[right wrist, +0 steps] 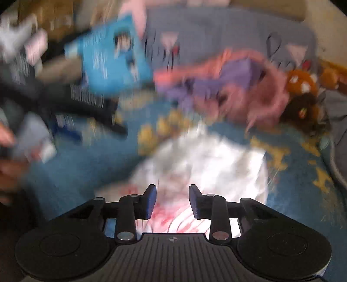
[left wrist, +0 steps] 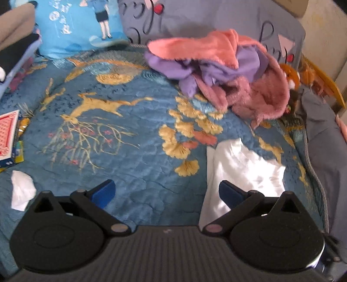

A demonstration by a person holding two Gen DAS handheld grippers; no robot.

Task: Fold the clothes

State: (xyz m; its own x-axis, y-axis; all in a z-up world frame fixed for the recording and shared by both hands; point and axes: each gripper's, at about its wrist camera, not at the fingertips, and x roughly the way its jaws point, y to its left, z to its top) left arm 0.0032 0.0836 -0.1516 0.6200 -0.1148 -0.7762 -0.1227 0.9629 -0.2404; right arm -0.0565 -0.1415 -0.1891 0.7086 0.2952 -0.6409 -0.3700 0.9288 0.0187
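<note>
Hovering low over the bedspread (left wrist: 134,173), the left gripper (left wrist: 167,193) has its jaws spread wide and holds nothing, while the right gripper (right wrist: 172,200) hangs with jaws apart and empty just above a white garment (right wrist: 206,160) lying compact, seemingly folded, though that view is blurred. Farther back, near the pillows (left wrist: 216,19), a pile of pink and purple clothes (left wrist: 227,71) lies crumpled, so most of the folding looks left to do.
</note>
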